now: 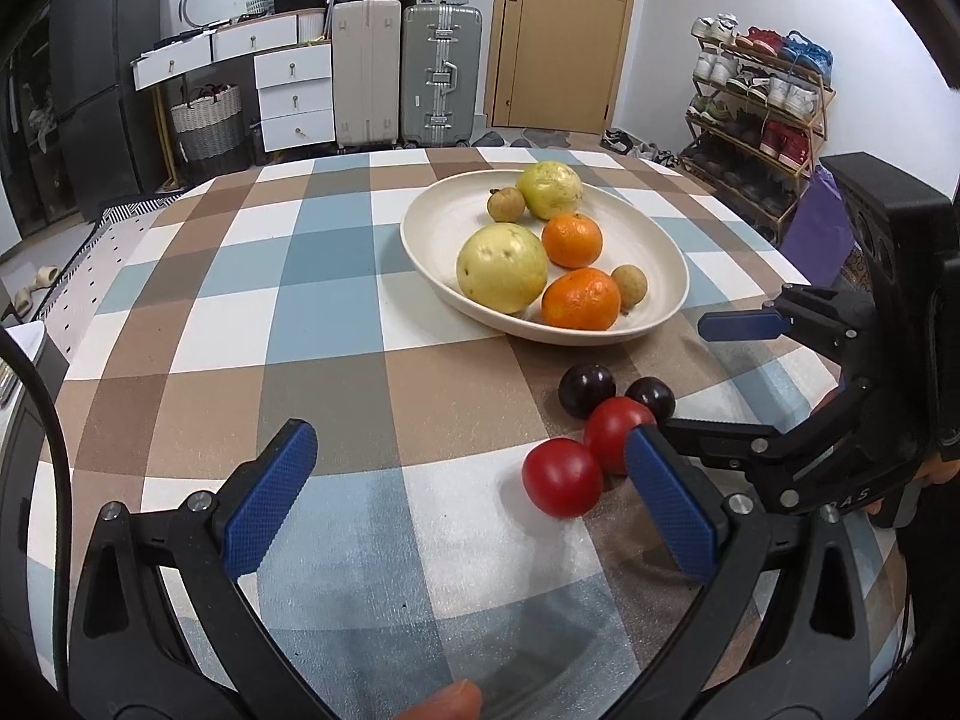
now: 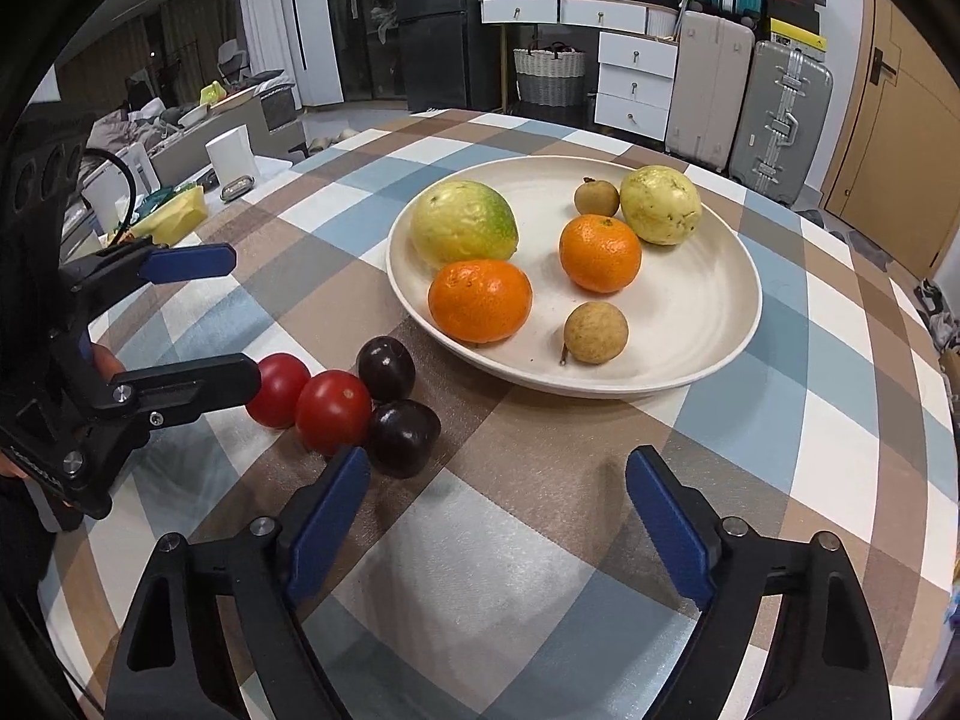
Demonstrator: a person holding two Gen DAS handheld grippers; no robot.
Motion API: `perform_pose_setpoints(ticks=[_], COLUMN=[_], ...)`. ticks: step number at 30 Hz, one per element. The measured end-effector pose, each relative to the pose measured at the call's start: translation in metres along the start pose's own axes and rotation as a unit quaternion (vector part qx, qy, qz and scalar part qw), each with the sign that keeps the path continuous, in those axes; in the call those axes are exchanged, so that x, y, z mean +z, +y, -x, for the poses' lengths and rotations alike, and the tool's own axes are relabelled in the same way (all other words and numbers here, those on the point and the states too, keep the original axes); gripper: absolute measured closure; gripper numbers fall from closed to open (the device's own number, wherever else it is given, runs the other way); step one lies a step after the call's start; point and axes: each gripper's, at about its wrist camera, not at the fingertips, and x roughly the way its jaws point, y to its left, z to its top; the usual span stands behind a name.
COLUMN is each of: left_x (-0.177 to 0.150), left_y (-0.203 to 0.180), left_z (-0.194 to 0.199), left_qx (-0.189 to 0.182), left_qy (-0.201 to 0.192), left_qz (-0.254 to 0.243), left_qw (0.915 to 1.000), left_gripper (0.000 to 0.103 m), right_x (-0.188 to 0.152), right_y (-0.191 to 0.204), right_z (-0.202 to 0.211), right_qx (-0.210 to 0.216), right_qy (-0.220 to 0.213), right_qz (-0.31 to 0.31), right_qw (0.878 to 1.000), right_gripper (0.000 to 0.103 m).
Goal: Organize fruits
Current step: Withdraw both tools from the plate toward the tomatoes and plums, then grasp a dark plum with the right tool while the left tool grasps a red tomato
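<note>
A cream plate on the checked tablecloth holds two yellow-green guavas, two oranges and two small brown longans. Two red tomatoes and two dark plums lie together on the cloth in front of the plate. My left gripper is open and empty, its right finger beside the tomatoes. My right gripper is open and empty, its left finger next to the plums.
The checked table is round, its edges curving away at left and right. Behind it stand suitcases, white drawers, a door and a shoe rack. A white cup and clutter sit beyond the table's left edge.
</note>
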Motion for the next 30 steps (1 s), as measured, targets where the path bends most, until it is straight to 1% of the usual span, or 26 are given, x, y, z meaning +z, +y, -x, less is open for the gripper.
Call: perform_pose_setpoints(ticks=[4, 8, 17, 19, 20, 22, 25, 27, 30], left_x=[-0.002, -0.004, -0.005, -0.006, -0.006, -0.005, -0.005, -0.005, -0.005], left_y=[0.000, 0.000, 0.000, 0.000, 0.001, 0.002, 0.003, 0.003, 0.003], left_z=[-0.003, -0.010, -0.013, -0.013, -0.013, -0.014, -0.014, -0.014, -0.014], left_qx=[0.004, 0.010, 0.007, 0.007, 0.008, 0.008, 0.008, 0.008, 0.009], left_qy=[0.012, 0.036, 0.041, 0.044, 0.044, 0.044, 0.044, 0.044, 0.044], left_qz=[-0.004, -0.008, -0.006, -0.006, -0.005, -0.003, 0.000, -0.001, -0.001], left_qw=[0.9999, 0.9993, 0.9991, 0.9990, 0.9990, 0.9990, 0.9990, 0.9990, 0.9990], left_gripper=[0.001, 0.001, 0.001, 0.001, 0.001, 0.001, 0.001, 0.001, 0.001], right_x=[0.001, 0.002, 0.005, 0.005, 0.005, 0.006, 0.007, 0.007, 0.008], right_y=[0.003, 0.006, 0.012, 0.013, 0.013, 0.014, 0.015, 0.016, 0.018], right_z=[-0.004, -0.006, -0.008, -0.008, -0.007, -0.007, -0.007, -0.008, -0.007], right_qx=[-0.002, -0.007, -0.001, 0.010, 0.016, 0.025, 0.035, 0.039, 0.050], right_qy=[0.004, 0.004, 0.003, 0.001, 0.000, -0.002, -0.003, -0.003, -0.006], right_qz=[0.007, 0.016, 0.030, 0.031, 0.032, 0.032, 0.035, 0.039, 0.047], right_qw=[1.000, 1.000, 1.000, 0.999, 0.999, 0.999, 0.999, 0.998, 0.998], right_gripper=[0.018, 0.020, 0.031, 0.040, 0.042, 0.049, 0.055, 0.057, 0.065])
